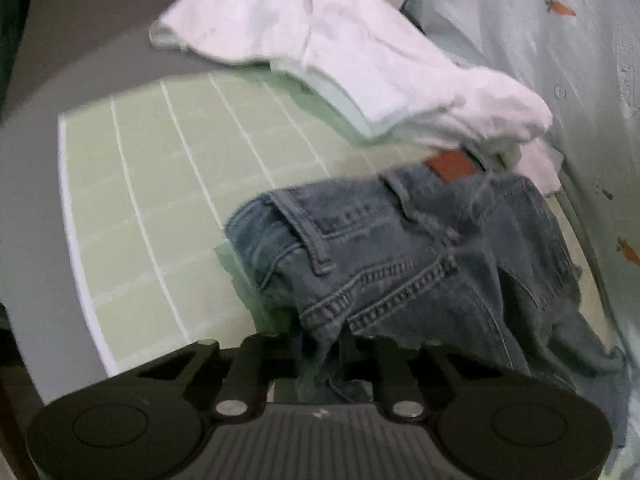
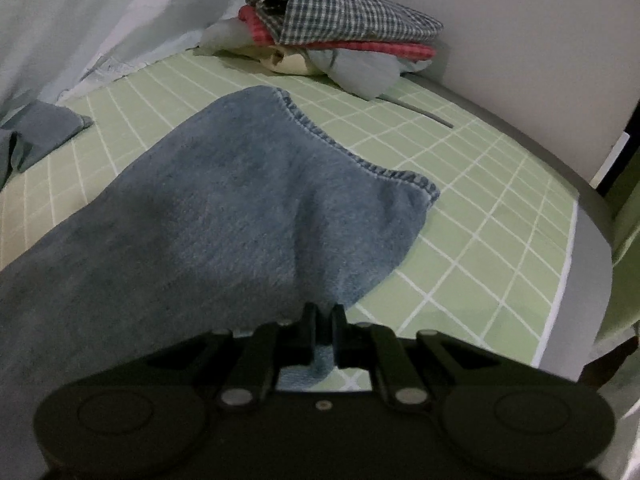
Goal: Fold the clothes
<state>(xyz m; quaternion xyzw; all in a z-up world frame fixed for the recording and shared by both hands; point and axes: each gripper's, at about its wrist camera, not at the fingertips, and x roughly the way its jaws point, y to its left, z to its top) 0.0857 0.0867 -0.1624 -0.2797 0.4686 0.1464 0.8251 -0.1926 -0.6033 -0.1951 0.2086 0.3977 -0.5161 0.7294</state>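
Blue jeans [image 1: 420, 248] over a green gridded mat [image 1: 152, 184] on the desk, waistband end pinched in left tongs [image 1: 320, 354], hem end [image 2: 256, 200] clamped in right tongs [image 2: 323, 312] — likely stretched for folding. White garment [image 1: 320, 48] at far edge; folded pile [image 2: 340, 20] at far corner.

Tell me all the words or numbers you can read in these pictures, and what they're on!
None can be read.
Brown patch on the jeans: too blurred, no letters show.
Pale cloth with carrot pictures: a strip of print at its right edge, too blurred to read.
Green grid mat: only lines, no numbers visible.
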